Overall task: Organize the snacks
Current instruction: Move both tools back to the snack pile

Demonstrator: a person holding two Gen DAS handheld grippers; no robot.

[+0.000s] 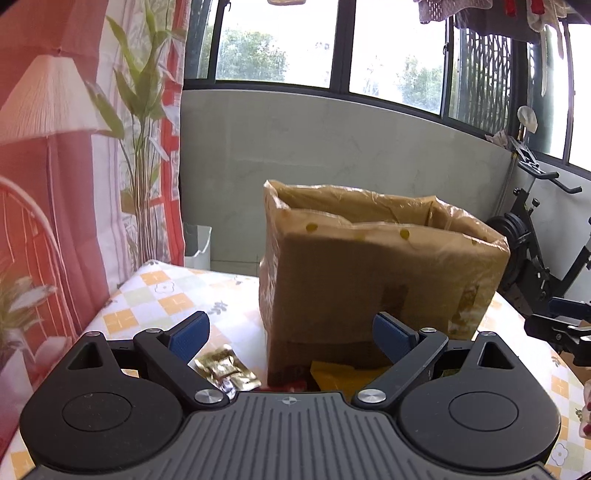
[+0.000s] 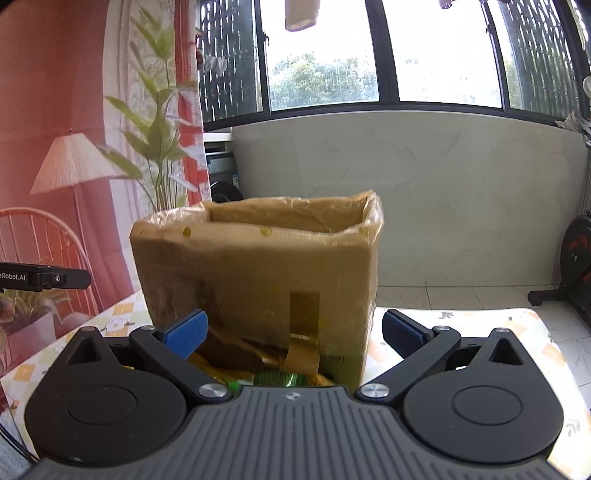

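Both grippers' jaws gape empty; cardboard box (image 2: 255,273) stands upright, mouth upward.

backdrop (image 1: 55,184): printed cloth on the left, showing a lamp, a chair and a tall plant
windows (image 2: 325,74): dark frames along the far wall, green trees outside
wall (image 2: 443,184): pale grey, marbled, below the windows
exercise bike (image 1: 535,251): black, on the right, beside the table
tablecloth (image 1: 166,295): checked orange, green and white, with small flowers
laundry (image 1: 480,14): hanging at the top right
bin (image 1: 197,243): white, on the floor by the backdrop
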